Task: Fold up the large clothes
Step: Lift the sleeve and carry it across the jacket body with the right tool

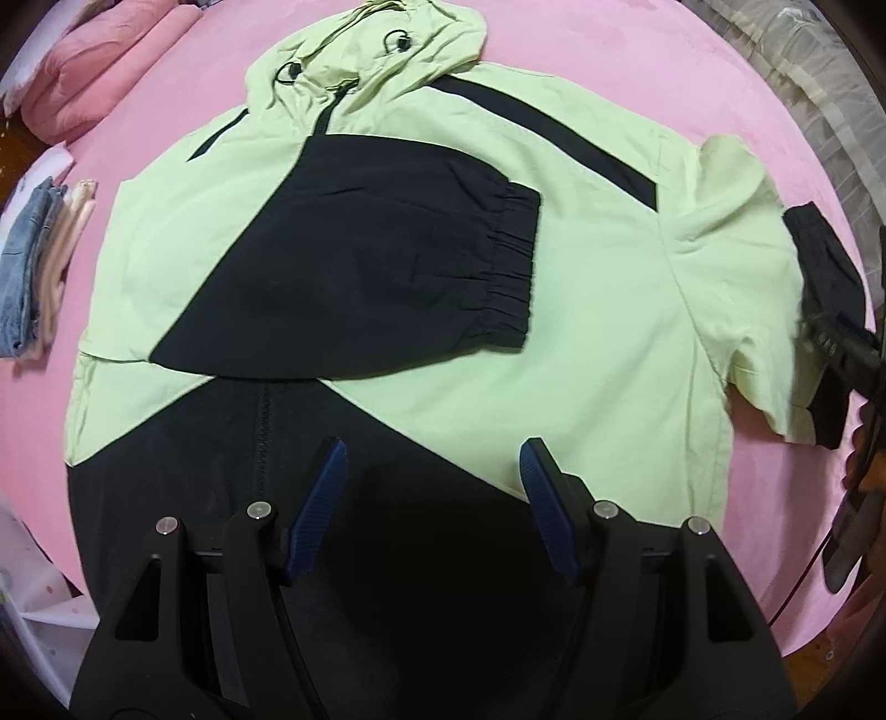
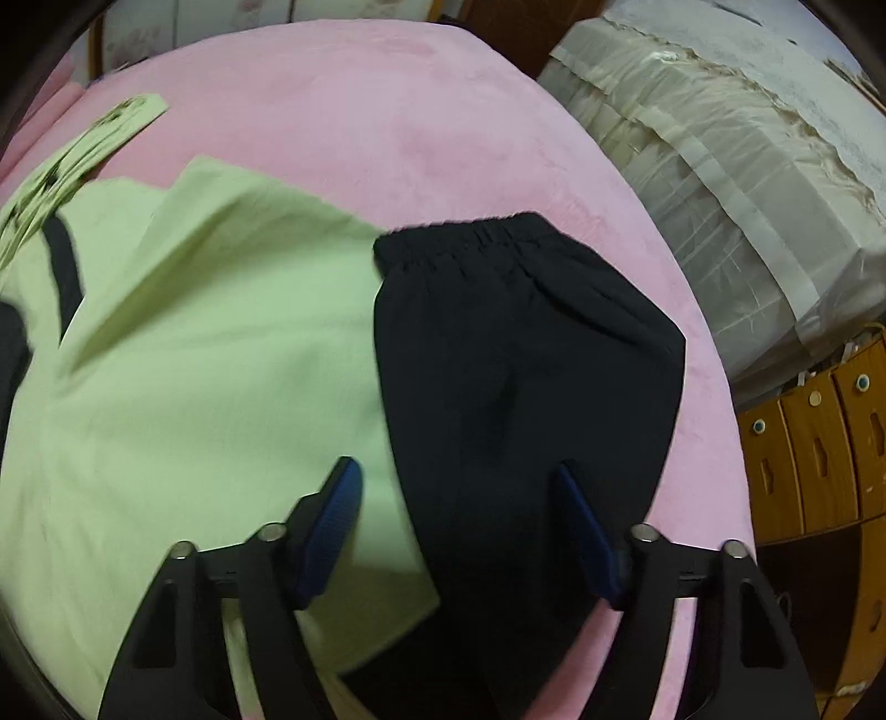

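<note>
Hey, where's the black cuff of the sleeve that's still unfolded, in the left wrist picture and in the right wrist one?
Left wrist view: the unfolded sleeve's black cuff lies at the far right edge, beside the right gripper.
Right wrist view: it fills the centre, elastic end toward the top.
Shared landmark: the pink bedspread beneath the jacket.

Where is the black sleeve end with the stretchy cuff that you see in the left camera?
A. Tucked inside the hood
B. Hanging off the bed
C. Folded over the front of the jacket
C: the black sleeve lies across the jacket chest, cuff on green fabric.
</note>
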{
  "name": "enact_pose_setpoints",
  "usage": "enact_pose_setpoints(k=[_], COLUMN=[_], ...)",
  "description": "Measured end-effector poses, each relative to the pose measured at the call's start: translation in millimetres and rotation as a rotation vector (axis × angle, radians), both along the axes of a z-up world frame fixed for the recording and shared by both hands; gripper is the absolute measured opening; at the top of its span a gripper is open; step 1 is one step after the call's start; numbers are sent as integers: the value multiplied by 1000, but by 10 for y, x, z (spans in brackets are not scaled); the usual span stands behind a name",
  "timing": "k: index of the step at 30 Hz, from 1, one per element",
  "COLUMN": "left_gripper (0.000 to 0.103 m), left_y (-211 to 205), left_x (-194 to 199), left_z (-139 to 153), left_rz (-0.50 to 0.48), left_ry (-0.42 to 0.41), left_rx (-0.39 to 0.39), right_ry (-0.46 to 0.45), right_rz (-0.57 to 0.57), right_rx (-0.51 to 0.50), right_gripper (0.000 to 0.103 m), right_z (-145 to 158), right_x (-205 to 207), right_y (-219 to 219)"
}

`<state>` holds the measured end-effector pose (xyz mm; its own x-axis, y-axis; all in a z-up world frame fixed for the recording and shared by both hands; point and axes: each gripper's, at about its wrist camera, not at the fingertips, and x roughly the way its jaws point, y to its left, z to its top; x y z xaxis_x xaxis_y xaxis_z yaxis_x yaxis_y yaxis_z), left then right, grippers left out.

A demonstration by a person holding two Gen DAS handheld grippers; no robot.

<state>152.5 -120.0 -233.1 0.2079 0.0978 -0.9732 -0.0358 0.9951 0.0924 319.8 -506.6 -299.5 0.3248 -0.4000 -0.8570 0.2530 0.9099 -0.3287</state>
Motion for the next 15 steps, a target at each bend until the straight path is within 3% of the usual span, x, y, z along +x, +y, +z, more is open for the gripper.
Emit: enact_pose_setpoints(k=[1,5,10,15], left_gripper=[62,62,62,62], left_y=[41,238,487,785], left_x=[7,38,53,12], left_z=[10,42,70,167], left_rz=[8,55,86,128], left_ry=[0,-5,-33,-78], left_rx=[0,-18,-53,-92], right_ry=[0,19,-43,-271], right_rz=[-15,-85,-138,-232], right_rx=[-22,-54,27,244], right_gripper=[33,6,4,3], right_z=[-44,-27,194,730], right_x=[92,234,179,-138], right_y=[-62,-263,-499,-565])
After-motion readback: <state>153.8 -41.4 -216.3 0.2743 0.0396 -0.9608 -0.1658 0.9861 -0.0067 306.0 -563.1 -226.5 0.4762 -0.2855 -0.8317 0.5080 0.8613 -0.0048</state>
